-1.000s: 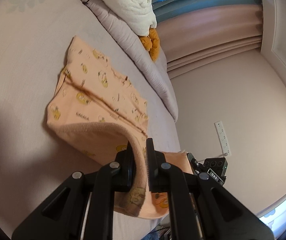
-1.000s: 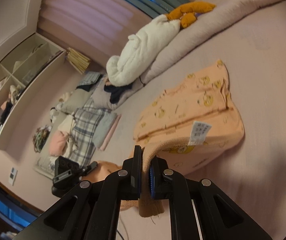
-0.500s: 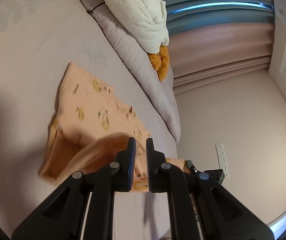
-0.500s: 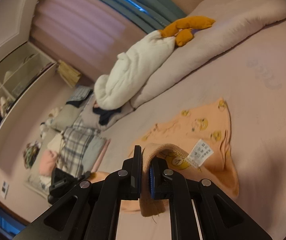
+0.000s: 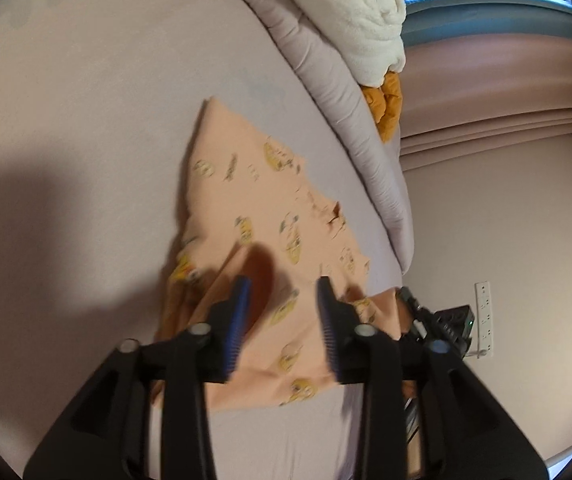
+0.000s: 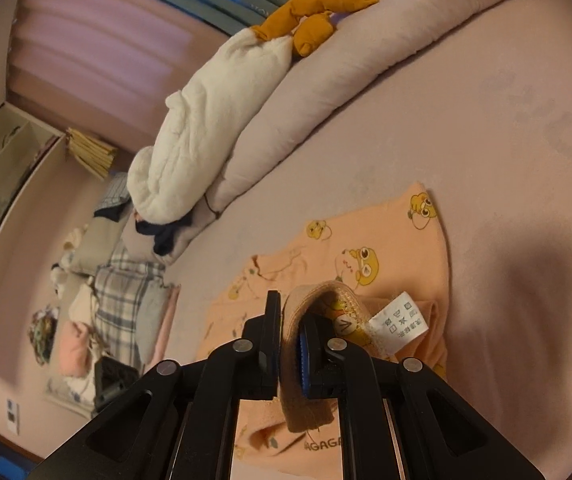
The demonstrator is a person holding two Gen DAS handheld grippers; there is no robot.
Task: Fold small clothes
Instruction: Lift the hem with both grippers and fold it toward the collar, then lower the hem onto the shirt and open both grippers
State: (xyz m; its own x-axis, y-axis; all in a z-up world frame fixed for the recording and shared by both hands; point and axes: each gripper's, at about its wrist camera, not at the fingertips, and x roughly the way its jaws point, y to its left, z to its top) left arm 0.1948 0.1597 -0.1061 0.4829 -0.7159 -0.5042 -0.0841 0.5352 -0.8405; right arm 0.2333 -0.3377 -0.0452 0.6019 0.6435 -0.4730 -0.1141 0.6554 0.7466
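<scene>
Now the peach garment (image 5: pixel 270 216) lies spread on the bed (image 5: pixel 86 100), filling the middle of the left wrist view, printed with small yellow cartoon figures. The left tool (image 5: pixel 284 312) sits at lower centre of that frame with its jaws spread wide, nothing between them, the cloth lying just below and beyond the blue-ribbed pads (image 5: pixel 238 320). In the right wrist view the same garment (image 6: pixel 386 248) occupies the centre and lower right, and the right tool (image 6: pixel 288 340) at lower centre is clamped on a thick folded band of its hem, which arches up over the right jaw and hangs down between the two. A white care label (image 6: pixel 400 322) sticks out from the cloth just right of that tool. A dark shadow falls over the sheet at the right edge of this frame. A rolled duvet (image 6: pixel 346 92) runs diagonally across the upper part, with a white fleece (image 6: pixel 210 120) lying along it and an orange plush (image 6: pixel 318 8) at its upper end. Curtains (image 6: pixel 98 40) fill the upper left, and a heap of plaid and other clothes (image 6: pixel 126 300) lies at centre left.
</scene>
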